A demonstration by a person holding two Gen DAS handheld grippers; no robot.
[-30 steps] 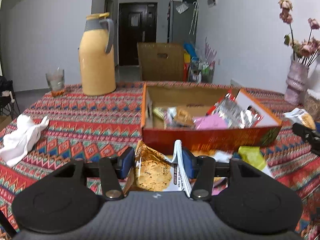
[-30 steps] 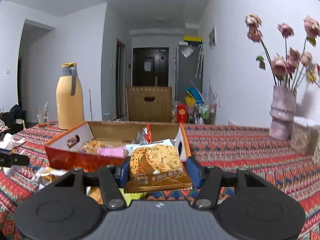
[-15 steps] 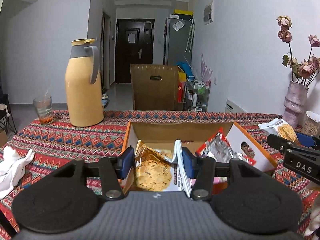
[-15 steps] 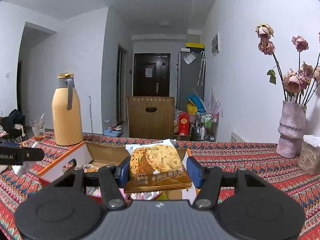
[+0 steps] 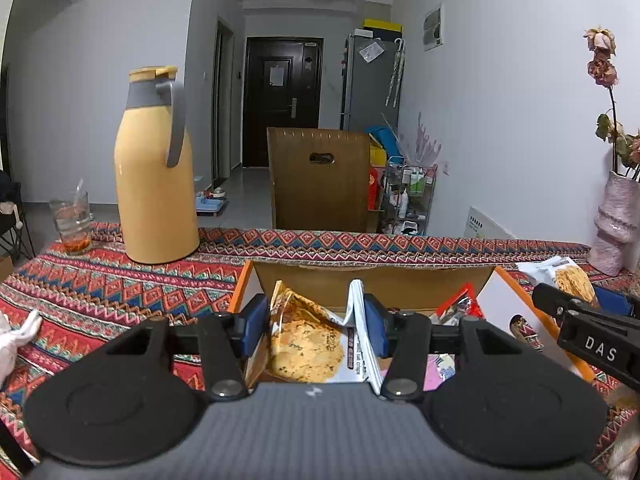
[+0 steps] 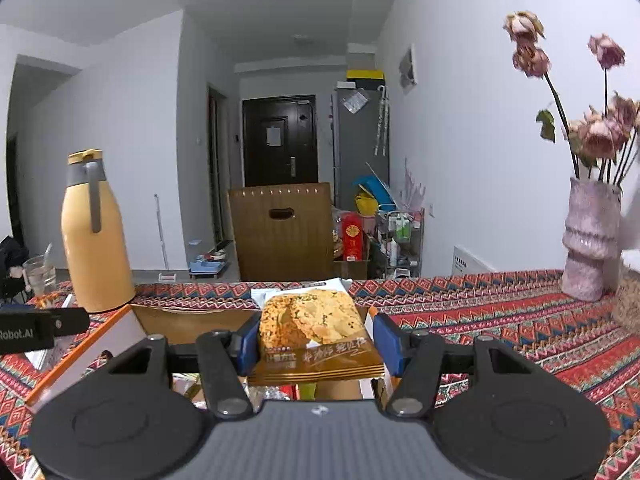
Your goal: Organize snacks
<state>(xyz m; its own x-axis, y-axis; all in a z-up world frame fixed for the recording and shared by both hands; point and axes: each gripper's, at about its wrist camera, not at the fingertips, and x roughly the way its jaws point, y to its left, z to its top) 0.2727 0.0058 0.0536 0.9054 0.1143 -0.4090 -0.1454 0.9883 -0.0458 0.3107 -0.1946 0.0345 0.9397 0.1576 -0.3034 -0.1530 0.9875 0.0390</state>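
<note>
Left tool (image 5: 316,322) clamped on a crumpled cookie pack (image 5: 306,354), hanging over the box's (image 5: 372,276) near-left part. Right tool (image 6: 314,338) pinches a flat cookie pack (image 6: 316,328), long axis pointing away, over the box's (image 6: 192,320) right end. Box sits mid-tabletop (image 5: 120,280), directly below both tools. Looks like a straight drop; neither side nearer.

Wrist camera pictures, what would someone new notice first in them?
Most striking is the pair of cookie packets: the left claw pinches a crumpled one and the right claw a flat one, both over the open orange box. Behind, a tall yellow jug stands at the patterned tablecloth's far left.
</note>
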